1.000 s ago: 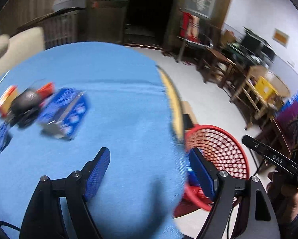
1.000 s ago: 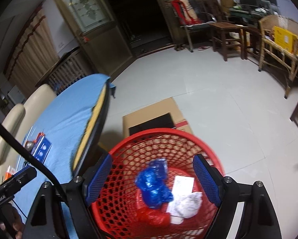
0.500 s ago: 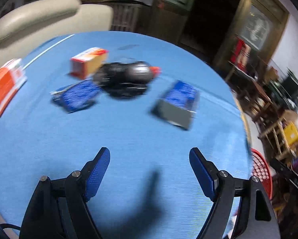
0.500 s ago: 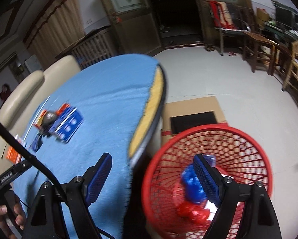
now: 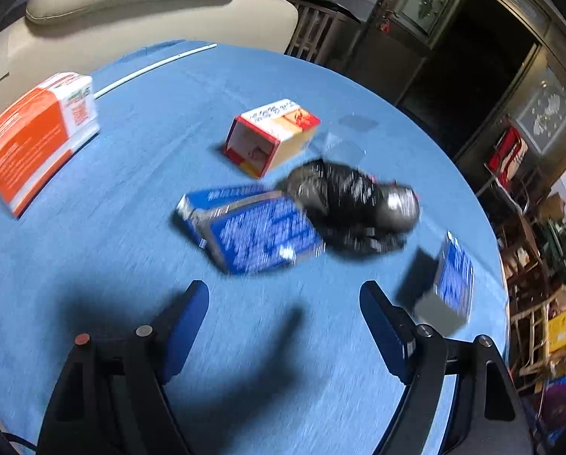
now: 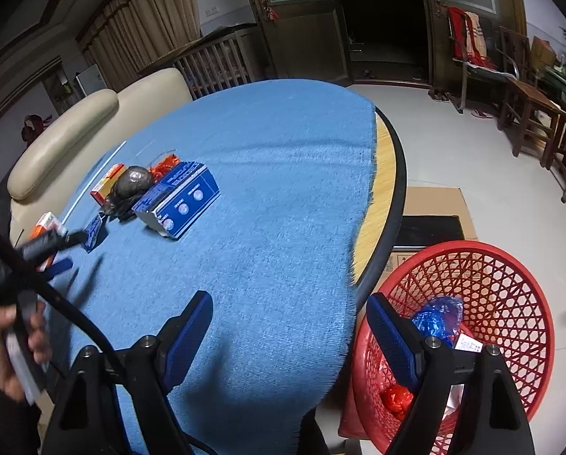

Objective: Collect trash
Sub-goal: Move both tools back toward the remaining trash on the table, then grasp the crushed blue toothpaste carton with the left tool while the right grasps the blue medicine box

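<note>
The left gripper (image 5: 285, 316) hung wide open and empty over the blue cloth table (image 5: 93, 265), reaching for the next piece. The flat blue carton (image 5: 252, 233) lay nearest, beside a crinkled black bag (image 5: 351, 204), blurred. The right gripper (image 6: 288, 335), likewise open and empty, hovered near the red mesh basket (image 6: 510, 295).

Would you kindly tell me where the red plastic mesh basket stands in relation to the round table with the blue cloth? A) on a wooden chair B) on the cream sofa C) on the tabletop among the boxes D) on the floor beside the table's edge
D: the red plastic mesh basket stands on the floor below the rim of the round table with the blue cloth, with trash already inside.
</note>
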{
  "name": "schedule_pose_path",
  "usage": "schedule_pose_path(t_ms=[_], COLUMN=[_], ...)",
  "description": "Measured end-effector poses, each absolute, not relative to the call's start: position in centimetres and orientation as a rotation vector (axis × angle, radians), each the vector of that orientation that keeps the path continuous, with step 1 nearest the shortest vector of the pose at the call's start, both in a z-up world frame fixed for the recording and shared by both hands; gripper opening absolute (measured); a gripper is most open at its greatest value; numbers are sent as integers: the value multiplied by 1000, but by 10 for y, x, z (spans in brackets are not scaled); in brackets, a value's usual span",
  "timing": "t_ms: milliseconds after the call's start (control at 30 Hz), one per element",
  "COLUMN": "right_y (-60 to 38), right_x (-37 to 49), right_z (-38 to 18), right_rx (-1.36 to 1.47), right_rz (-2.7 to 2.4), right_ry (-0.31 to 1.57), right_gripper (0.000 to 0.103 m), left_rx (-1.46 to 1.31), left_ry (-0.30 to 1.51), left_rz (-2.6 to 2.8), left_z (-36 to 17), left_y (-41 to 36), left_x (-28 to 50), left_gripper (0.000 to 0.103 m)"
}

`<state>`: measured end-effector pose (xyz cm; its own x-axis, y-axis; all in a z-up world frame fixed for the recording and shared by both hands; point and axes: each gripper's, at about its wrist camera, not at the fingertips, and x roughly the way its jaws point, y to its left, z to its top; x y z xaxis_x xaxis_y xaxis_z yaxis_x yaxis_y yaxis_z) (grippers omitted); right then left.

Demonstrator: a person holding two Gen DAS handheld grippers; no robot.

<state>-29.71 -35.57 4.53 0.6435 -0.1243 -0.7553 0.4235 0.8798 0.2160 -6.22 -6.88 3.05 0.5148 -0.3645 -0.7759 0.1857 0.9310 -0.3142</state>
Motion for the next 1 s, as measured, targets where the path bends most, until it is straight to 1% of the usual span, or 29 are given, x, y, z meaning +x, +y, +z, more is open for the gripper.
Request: schedule_pose_path(t_ms=[300,467,500,533,733,833,1000], right_y=[-369,-372,-372,-372,-371,-368,-364], right_x=[-300,-298,-298,-298,-295,-294,-291], right_z=[38,33,33,32,31,31,32], right_rx=[423,430,430,429,425,419,412], right_rz=[-352,-354,-352,-351,-353,-350,-348], right_ry=[837,848,850,851,857,859,865], right_gripper=[86,86,86,86,86,86,86], left_rx=[-184,-157,-162,-163,-182,-201,-218], left_ry=[1001,975,968,964,971,986,962], left_rz=[-230,-258,-264,-266,-301,-279,-284], left_z=[12,11,11,11,10,9,19], left_y=[-77,-82,-81,-81,-73,-61,-50], left_x=[-19,-14,-14,-13,-12,-8,-11], left_gripper=[82,82,79,70,70,78,79])
